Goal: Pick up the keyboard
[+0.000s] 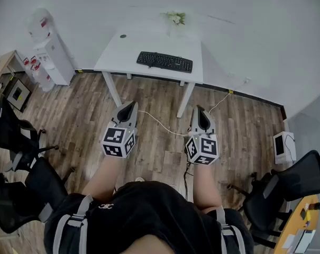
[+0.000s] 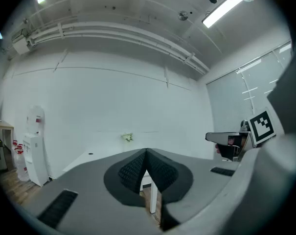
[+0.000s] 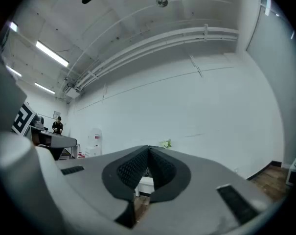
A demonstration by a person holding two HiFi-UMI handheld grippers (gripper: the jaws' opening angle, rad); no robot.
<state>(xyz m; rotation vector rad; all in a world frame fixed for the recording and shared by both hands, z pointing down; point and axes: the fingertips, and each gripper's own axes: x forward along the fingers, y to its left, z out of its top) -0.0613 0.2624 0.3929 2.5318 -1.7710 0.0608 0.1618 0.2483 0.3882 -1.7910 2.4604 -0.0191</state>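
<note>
Black keyboard [image 1: 164, 62] lies on the white desk [image 1: 117, 54], upper center of the head view. Left gripper [image 1: 129, 109] and right gripper [image 1: 202, 114] sit mid-frame over the wood floor [image 1: 80, 115], well short of the desk. Both jaws pressed together, empty.

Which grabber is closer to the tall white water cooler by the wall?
Left. The left gripper is held over the wooden floor, right of the tall white water cooler. The right gripper is further right again, past the left one.
</note>
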